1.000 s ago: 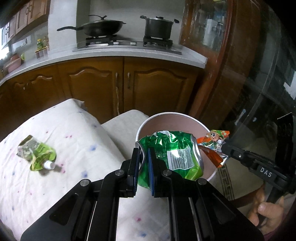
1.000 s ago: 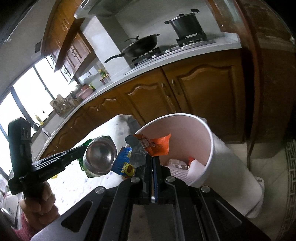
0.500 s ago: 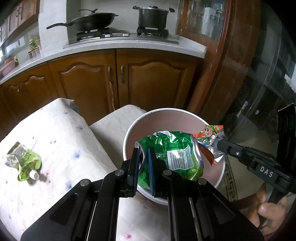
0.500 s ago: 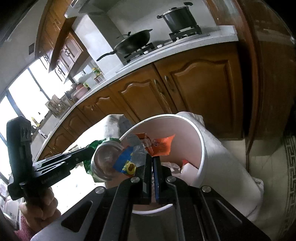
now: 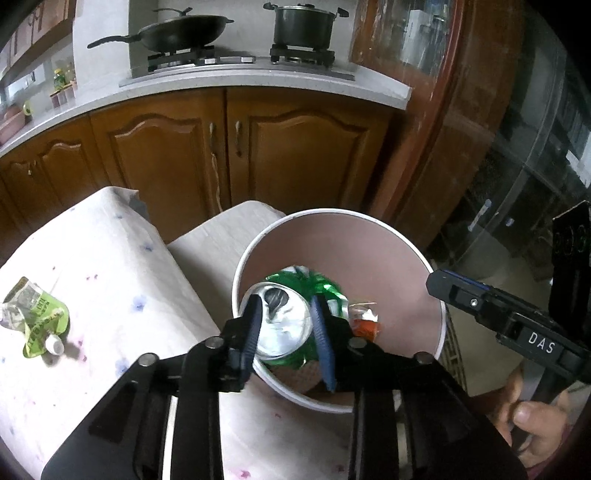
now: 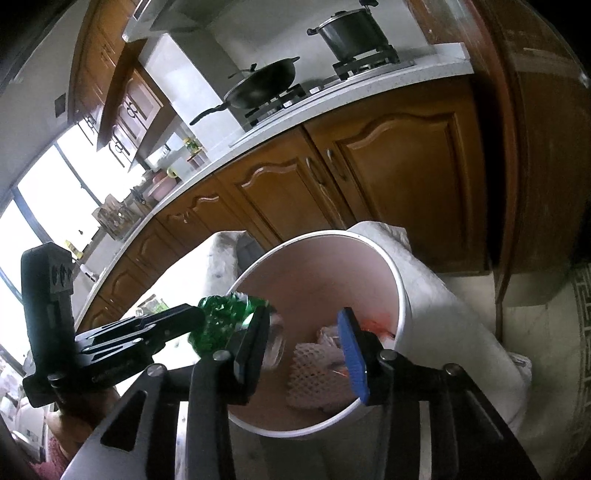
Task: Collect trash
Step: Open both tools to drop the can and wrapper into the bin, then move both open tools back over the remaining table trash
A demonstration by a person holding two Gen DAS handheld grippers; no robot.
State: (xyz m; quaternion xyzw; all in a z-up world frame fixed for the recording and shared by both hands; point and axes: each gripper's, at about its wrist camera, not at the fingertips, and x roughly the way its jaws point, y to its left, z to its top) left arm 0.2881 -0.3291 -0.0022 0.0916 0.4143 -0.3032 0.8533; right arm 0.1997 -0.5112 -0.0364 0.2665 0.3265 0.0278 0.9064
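Note:
A white bin with a pink inside stands beside the cloth-covered table. My left gripper is open over the bin's near rim. The crushed green can sits between its fingers, free and dropping into the bin. The orange snack wrapper lies lower in the bin. My right gripper is open and empty over the bin; the green can shows at its left. A crumpled green pouch lies on the table at left.
Brown kitchen cabinets and a counter with a wok and a pot stand behind. A dark wooden cabinet is at the right. White netting and other trash lie in the bin.
Both grippers have opened. The green can has left the left gripper's grip and the orange wrapper has dropped from the right gripper into the bin. Both grippers moved further over the bin.

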